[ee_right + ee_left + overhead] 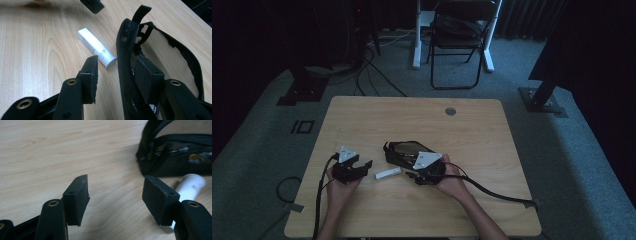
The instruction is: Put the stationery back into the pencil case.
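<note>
left hand-held gripper [362, 165]: lower left of the high view, jaws spread, nothing between them
right hand-held gripper [116, 75]: jaws apart, straddling the pouch rim, not squeezing it
pouch [404, 151]: black, unzipped, mid-tabletop [362, 115]
white tube [388, 173]: lying flat between both grippers, just beside the pouch

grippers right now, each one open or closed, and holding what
Left tongs: open, nothing between the pads; white tube lies beside one.
Right tongs: open, straddling the rim of the black pouch, not clamped on it.
</note>
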Action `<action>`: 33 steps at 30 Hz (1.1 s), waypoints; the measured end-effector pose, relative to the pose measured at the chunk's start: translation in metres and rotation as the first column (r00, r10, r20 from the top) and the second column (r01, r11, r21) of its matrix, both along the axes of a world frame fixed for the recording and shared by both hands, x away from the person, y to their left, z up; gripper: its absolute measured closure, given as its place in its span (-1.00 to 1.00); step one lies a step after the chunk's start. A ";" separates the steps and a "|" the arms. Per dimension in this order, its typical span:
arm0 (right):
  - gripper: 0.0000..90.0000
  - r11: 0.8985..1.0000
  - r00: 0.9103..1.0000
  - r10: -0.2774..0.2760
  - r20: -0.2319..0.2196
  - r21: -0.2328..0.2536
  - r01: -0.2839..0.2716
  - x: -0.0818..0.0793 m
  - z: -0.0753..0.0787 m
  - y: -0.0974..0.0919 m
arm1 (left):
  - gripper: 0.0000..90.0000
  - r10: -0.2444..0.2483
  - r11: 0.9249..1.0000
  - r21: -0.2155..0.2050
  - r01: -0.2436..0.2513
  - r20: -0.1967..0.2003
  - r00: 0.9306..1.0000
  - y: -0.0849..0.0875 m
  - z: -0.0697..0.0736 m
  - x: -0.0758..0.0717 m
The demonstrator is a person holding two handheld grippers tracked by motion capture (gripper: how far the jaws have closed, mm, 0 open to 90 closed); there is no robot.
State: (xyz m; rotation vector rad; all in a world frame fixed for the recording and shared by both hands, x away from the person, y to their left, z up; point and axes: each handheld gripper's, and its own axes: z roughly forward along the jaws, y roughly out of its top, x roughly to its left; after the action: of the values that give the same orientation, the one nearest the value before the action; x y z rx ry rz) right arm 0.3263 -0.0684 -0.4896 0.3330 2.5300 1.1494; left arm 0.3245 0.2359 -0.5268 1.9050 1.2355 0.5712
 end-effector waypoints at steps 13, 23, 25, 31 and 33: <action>0.16 1.000 1.000 0.009 0.002 0.004 -0.009 -0.009 -0.001 0.001 | -0.18 -0.048 0.999 -0.009 0.048 0.040 0.998 -0.010 0.016 -0.008; 0.17 0.999 1.000 0.004 -0.019 0.045 -0.004 -0.013 -0.006 -0.005 | -0.18 -0.095 0.995 -0.005 0.095 0.066 0.993 -0.018 0.026 -0.015; 0.17 0.998 1.000 -0.004 -0.030 0.057 0.005 -0.013 -0.008 -0.008 | -0.18 -0.108 0.994 0.001 0.108 0.066 0.992 -0.020 0.028 -0.016; 0.17 0.998 1.000 -0.008 -0.027 0.069 0.010 -0.014 -0.009 -0.015 | -0.18 -0.137 0.990 0.006 0.137 0.071 0.988 -0.028 0.029 -0.017; 0.16 0.998 1.000 -0.014 -0.028 0.067 0.016 -0.013 -0.011 -0.017 | -0.18 -0.149 0.989 0.015 0.148 0.071 0.986 -0.030 0.029 -0.016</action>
State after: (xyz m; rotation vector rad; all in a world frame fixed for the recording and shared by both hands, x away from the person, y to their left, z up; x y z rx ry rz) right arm 0.3128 -0.0850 -0.5008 0.3869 2.5122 1.2344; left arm 0.3083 0.2057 -0.4982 1.9477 1.0370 0.5627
